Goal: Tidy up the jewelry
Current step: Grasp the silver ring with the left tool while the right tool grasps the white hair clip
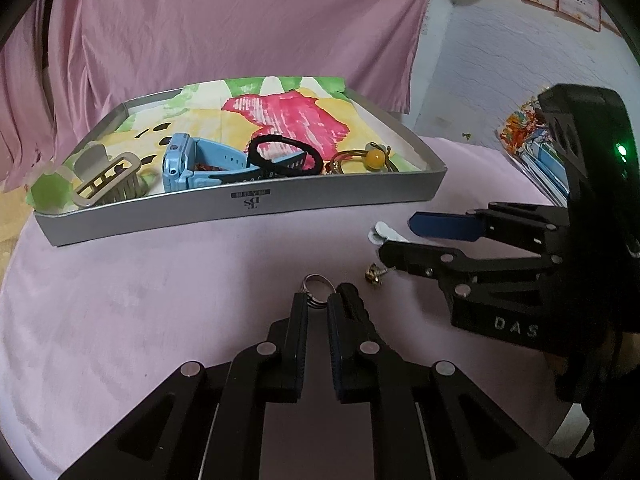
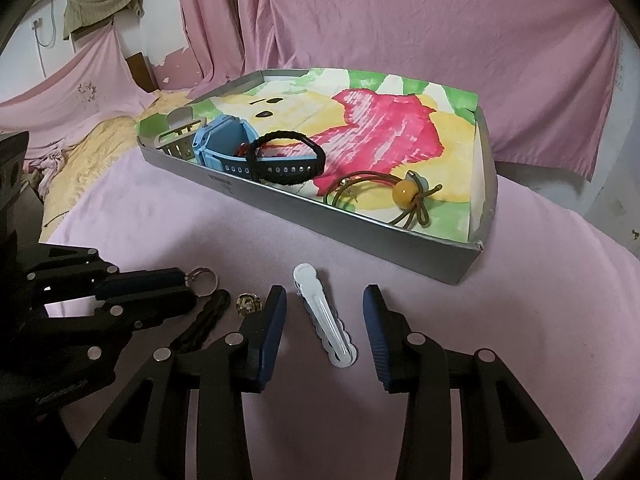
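Left gripper (image 1: pixel 318 300), bottom centre of its own view, is clamped on a silver ring (image 1: pixel 319 282) down at the pink cloth (image 1: pixel 160 280); only the ring's near edge sits between the pads. Risk: the thin band pivots or pops out on lifting, since the hold is at the very fingertips.

Right gripper (image 2: pixel 325 320) stands apart, its fingers straddling a white hair clip (image 2: pixel 326 322) at lower centre, touching neither side. Risk: closing across the flat, slick clip may skid it along the cloth (it lies at a slant to the fingers).

Small gold earring (image 2: pixel 249 305) lies just beside the right gripper's left finger and could get knocked.

Silver tray (image 2: pixel 400 254), upper centre, holds a blue watch (image 2: pixel 224 140), black hair tie (image 2: pixel 286 156) and amber bead tie (image 2: pixel 404 194).
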{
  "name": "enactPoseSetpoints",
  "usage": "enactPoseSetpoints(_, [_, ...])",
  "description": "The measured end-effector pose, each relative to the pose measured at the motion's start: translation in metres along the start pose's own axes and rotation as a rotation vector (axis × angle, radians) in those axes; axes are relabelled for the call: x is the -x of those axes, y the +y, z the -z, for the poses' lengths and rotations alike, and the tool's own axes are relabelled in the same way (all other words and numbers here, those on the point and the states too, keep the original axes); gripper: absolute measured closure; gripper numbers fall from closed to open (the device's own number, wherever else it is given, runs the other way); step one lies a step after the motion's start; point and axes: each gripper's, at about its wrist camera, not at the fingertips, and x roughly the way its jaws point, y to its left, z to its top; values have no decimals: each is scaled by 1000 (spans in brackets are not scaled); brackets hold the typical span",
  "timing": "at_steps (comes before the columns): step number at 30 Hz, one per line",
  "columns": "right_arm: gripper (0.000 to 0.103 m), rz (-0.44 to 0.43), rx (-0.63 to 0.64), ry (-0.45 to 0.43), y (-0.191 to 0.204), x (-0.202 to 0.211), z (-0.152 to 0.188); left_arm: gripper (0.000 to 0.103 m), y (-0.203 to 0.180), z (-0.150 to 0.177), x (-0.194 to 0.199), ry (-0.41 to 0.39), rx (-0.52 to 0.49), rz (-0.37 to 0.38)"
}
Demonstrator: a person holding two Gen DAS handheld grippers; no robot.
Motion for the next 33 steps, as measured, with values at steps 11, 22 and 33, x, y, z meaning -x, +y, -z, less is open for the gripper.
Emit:
enactPoseSetpoints(11, [67, -21, -10, -2, -3, -2, -2, 93, 4, -9, -6, 12, 32, 19])
enactPoseSetpoints(22, [68, -30, -15, -3, -3, -1, -2, 93, 7, -16, -11, 16, 49, 23])
enactPoseSetpoints(33, [88, -46, -12, -2, -4, -2, -2, 93, 8, -21, -16, 15, 55, 20])
